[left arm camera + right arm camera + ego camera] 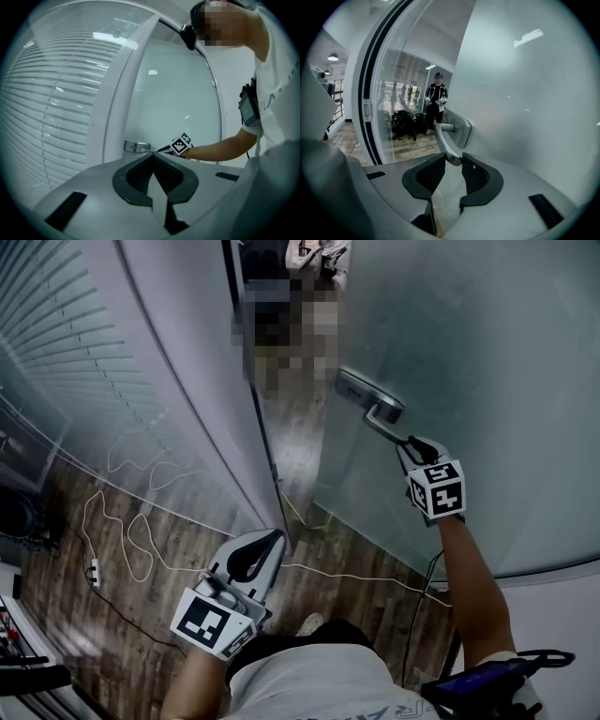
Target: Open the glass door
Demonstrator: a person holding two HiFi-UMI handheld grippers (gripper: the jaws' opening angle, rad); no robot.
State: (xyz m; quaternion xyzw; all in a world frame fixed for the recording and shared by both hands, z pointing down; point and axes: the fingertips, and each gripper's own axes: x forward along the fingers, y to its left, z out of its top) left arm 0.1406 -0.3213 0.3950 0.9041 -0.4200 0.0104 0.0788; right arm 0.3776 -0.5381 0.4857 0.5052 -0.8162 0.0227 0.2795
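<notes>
The frosted glass door (469,352) stands a little ajar from its frame, with a gap along its left edge. Its metal lever handle (380,413) points toward me. My right gripper (405,442) is shut on the end of that lever; in the right gripper view the handle (447,140) sits pinched between the two dark pads of the right gripper (453,159). My left gripper (278,536) hangs low near my body, away from the door, shut with nothing in it. In the left gripper view the left gripper (153,155) has its tips together, and the handle (136,146) lies beyond it.
A curved white door frame (187,381) and a glass wall with blinds (56,315) are at the left. White cables (131,540) and a power strip (92,570) lie on the wooden floor. A person (436,101) and chairs (405,122) show beyond the glass.
</notes>
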